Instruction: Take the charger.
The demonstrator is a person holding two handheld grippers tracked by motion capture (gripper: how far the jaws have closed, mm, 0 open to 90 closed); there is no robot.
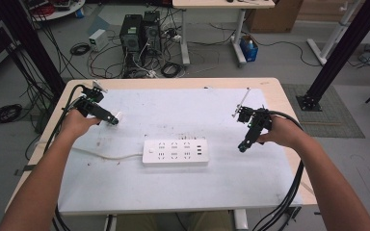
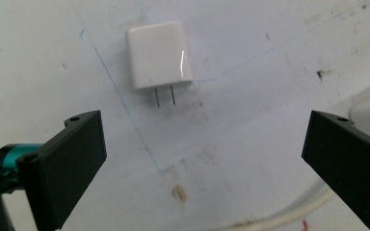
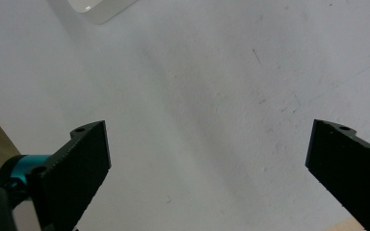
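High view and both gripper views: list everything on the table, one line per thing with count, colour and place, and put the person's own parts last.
power strip: one, white, lying flat near the middle of the table.
power strip cord: one, white, running left from the strip toward the left forearm.
plug adapter: one, white, two metal prongs, lying flat on the mat ahead of the left gripper's open jaws.
mat: one, white, stained, covering most of the tabletop.
table: one, light wood, edges showing around the mat.
left gripper: one, black, jaws wide apart, at the adapter on the left side.
right gripper: one, black, jaws wide apart, over bare mat right of the strip.
forearms: two, coming in from the bottom edge.
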